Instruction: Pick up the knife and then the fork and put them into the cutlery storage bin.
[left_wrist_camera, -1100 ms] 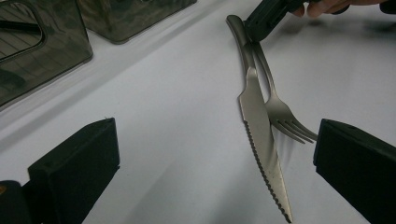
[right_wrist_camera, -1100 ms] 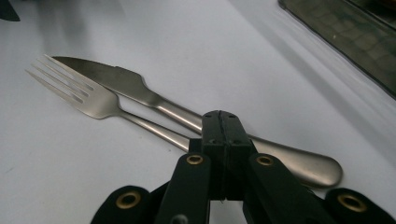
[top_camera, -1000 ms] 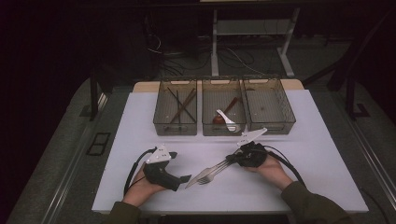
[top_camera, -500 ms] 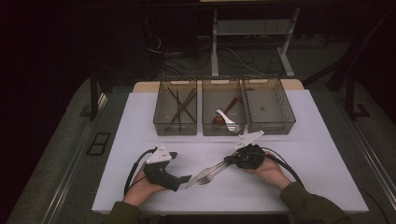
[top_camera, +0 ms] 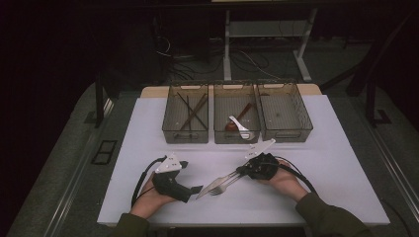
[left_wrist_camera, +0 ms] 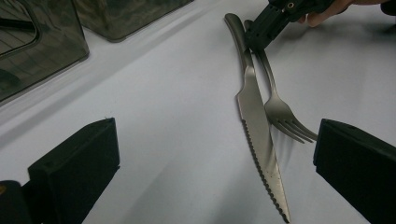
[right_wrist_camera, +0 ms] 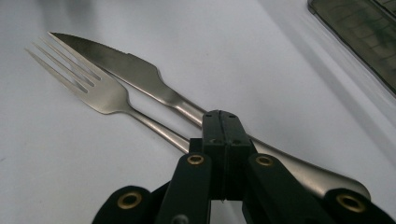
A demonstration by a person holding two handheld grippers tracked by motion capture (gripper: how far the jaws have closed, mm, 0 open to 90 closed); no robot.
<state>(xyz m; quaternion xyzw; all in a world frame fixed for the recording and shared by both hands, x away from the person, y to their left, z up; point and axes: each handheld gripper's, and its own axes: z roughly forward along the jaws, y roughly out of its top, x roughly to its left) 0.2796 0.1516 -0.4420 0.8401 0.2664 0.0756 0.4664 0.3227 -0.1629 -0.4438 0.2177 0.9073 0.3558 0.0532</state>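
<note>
Three mesh bins (top_camera: 237, 114) sit at my white table's (top_camera: 148, 128) far edge, dark cabled floor beyond. My right gripper (right_wrist_camera: 223, 122), jaws pressed together, sits over the fork (right_wrist_camera: 100, 91) handle beside the knife (right_wrist_camera: 140, 74); left gripper (left_wrist_camera: 210, 161) jaws apart, nearby.

L claw (top_camera: 197, 189) open, R claw (top_camera: 240, 170) closed.

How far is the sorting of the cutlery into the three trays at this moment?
Done, it seems: chopsticks lie in the left tray, spoons in the middle tray. In hand: the right gripper is shut at the handles of the fork and knife on the table; whether it pinches the fork I cannot tell. The left gripper waits open. Left: both pieces; the right tray looks empty.
</note>
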